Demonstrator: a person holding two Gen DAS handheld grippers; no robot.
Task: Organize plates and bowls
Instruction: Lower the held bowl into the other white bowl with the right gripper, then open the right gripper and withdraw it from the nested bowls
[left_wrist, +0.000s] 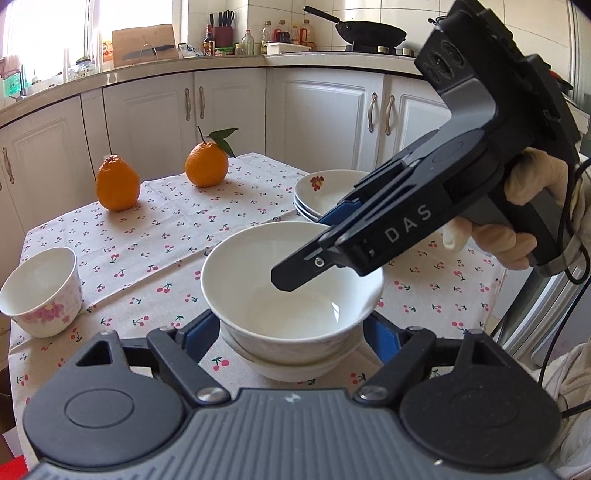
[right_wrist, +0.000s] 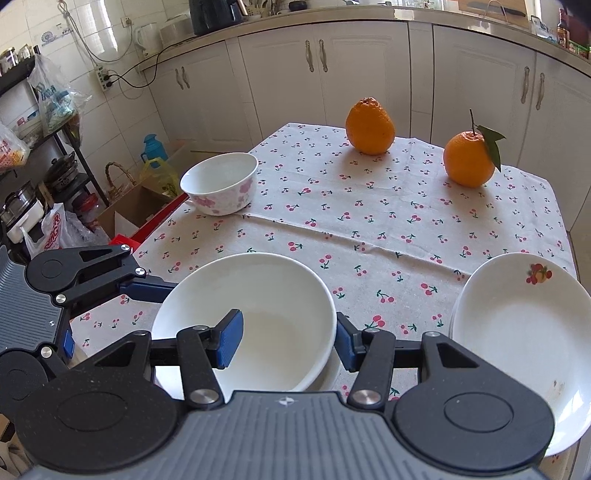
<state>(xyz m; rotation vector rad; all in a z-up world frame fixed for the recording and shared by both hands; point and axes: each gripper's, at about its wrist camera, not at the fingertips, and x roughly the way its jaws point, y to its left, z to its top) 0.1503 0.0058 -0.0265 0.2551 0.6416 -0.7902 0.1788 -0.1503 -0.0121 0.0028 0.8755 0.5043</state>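
A plain white bowl (left_wrist: 291, 280) (right_wrist: 255, 306) sits nested on another white bowl (left_wrist: 295, 369) on the cherry-print tablecloth. My left gripper (left_wrist: 291, 338) is open, its blue pads on either side of the bowls' lower part. My right gripper (right_wrist: 290, 339) (left_wrist: 295, 269) is open and straddles the top bowl's rim, one pad inside, one outside. A stack of white plates (left_wrist: 321, 192) (right_wrist: 517, 332) with a fruit motif lies to the right. A smaller bowl with pink flowers (left_wrist: 40, 291) (right_wrist: 221, 188) stands at the left.
Two oranges (left_wrist: 118, 182) (left_wrist: 207, 164) stand at the table's far side, also in the right wrist view (right_wrist: 369, 125) (right_wrist: 469, 158). White kitchen cabinets (left_wrist: 229, 110) run behind. Boxes and bags (right_wrist: 122, 206) sit on the floor left of the table.
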